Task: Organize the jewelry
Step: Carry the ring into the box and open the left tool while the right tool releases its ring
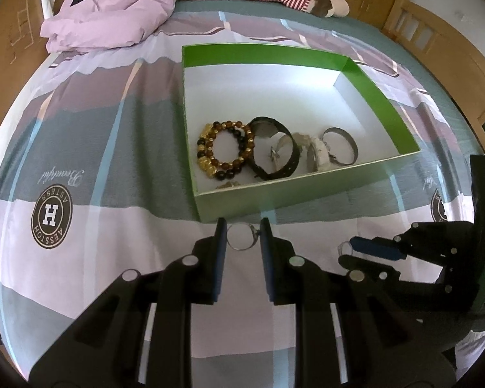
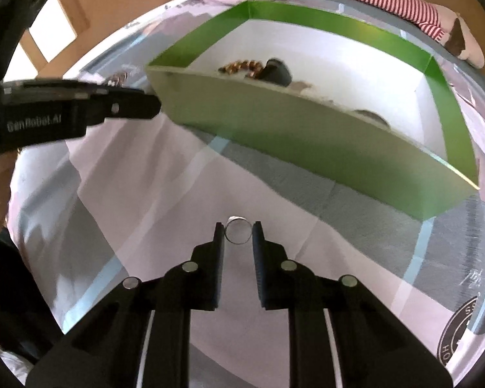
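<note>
Between each gripper's fingers (image 1: 221, 236) sits a ring (image 1: 242, 237).

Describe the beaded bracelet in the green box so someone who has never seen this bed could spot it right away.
On the patchwork bedspread sits an open green box with a white floor. The beaded bracelet lies in its near left corner, beside a dark strap watch. It is the only piece made of round amber, black and gold beads; its neighbours are plain bands and straps.

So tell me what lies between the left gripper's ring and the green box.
Only bare bedsheet between the ring and the green box, seen in the left wrist view.
</note>
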